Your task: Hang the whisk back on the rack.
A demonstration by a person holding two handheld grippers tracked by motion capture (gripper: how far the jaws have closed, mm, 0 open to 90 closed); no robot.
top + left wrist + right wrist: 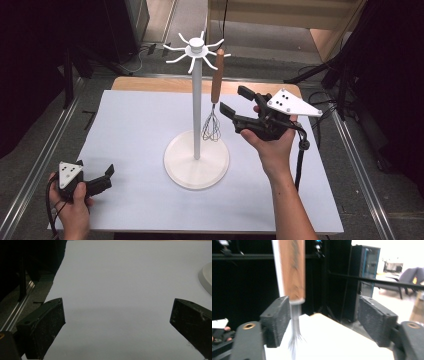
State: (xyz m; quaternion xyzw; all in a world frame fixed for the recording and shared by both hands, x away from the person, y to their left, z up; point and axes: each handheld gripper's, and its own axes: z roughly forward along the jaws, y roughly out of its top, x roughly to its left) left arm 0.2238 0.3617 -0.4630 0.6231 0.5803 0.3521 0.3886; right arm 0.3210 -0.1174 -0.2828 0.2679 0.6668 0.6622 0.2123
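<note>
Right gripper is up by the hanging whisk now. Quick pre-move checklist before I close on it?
1. Right gripper open: ok, fingers spread wide.
2. Whisk hanging from a hook of the white stand: ok, handle upright, wires down.
3. Whisk between the right fingers: not ok, the handle sits against the left one, off centre.
4. Whisk steady: cannot tell, it looks blurred in the right gripper view.
5. Left gripper out of the way: ok, open, low over the table near its front left corner.
6. Stand base flat on the table: ok.
</note>
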